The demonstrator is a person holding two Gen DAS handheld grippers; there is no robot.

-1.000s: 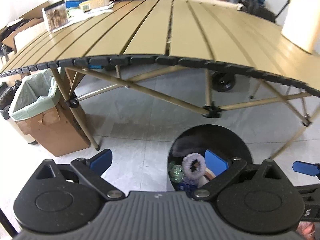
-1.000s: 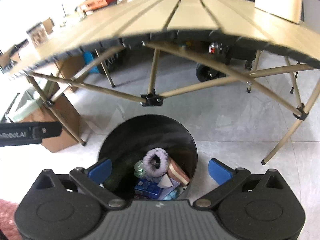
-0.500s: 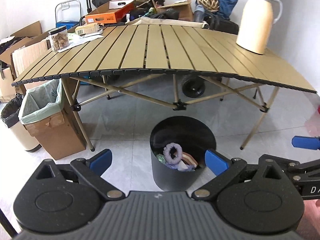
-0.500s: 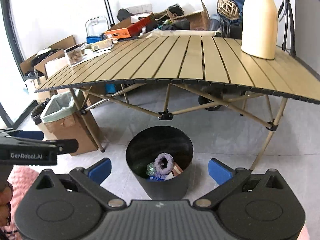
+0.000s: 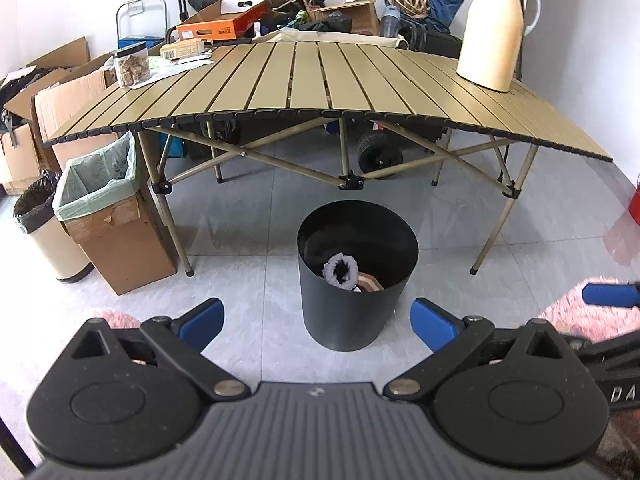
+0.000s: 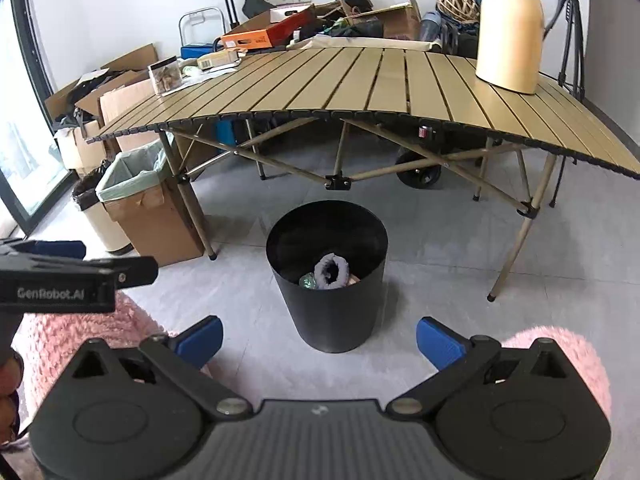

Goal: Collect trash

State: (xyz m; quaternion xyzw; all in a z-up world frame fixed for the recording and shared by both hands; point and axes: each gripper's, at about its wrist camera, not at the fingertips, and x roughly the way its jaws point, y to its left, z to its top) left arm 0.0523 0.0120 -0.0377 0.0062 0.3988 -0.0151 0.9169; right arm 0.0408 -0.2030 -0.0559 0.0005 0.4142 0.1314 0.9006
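Bin: a round black bin (image 5: 357, 280) stands upright on the grey tile floor (image 5: 248, 240), just in front of the folding table's near edge and between both grippers' fingers in each wrist view.
Trash: inside the bin lie a fuzzy lilac ring (image 5: 340, 271), a brownish striped piece (image 5: 370, 282) beside it, and a small greenish glassy item (image 6: 307, 281); all sit low, below the rim.
Left gripper (image 5: 316, 318): blue-tipped fingers spread wide, nothing between them, held above the floor short of the bin.
Right gripper (image 6: 319, 338): fingers likewise spread wide and empty, pointing at the bin from nearly the same side.
Table (image 5: 320, 80): tan slatted top on crossed legs; a cream jug (image 5: 493, 28) stands at its right end, a clear jar (image 5: 132, 66) at its left end.
Left of table: a cardboard box (image 5: 116, 232) lined with a pale green bag, and beside it a cream can (image 5: 52, 236) with a black liner.
Floor near grippers: pink fluffy rug (image 6: 68, 340).
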